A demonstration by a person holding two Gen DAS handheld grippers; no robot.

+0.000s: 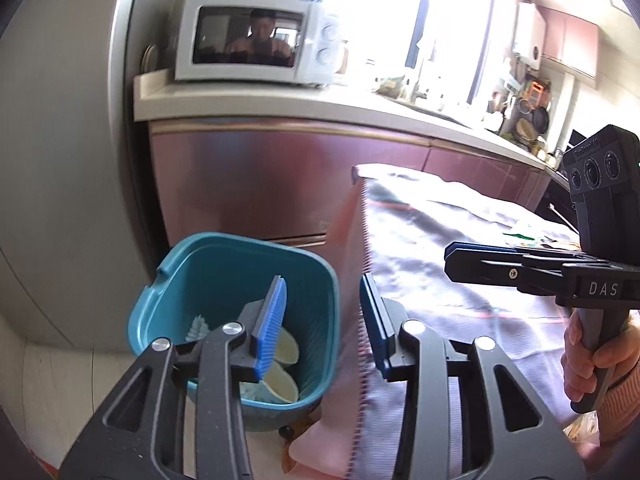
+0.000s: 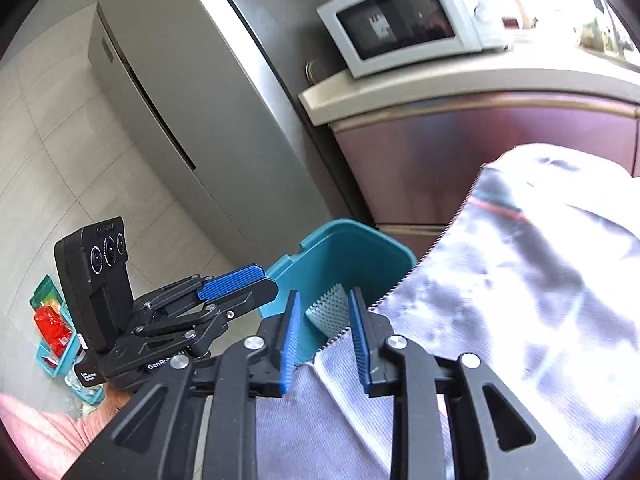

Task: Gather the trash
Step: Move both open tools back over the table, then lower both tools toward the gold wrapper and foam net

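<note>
Left gripper, right gripper: jaws parted, empty.

daylight blows out the window, edges bend, tablecloth motion-blurred.

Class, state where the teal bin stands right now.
The teal bin stands on the floor against the cloth-covered table's corner, before the maroon cabinet; in the left wrist view, lower left.

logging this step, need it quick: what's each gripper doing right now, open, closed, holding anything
left gripper: open, nothing between its fingers, above the teal bin.
right gripper: open, holding nothing, at the edge of the tablecloth.
</note>
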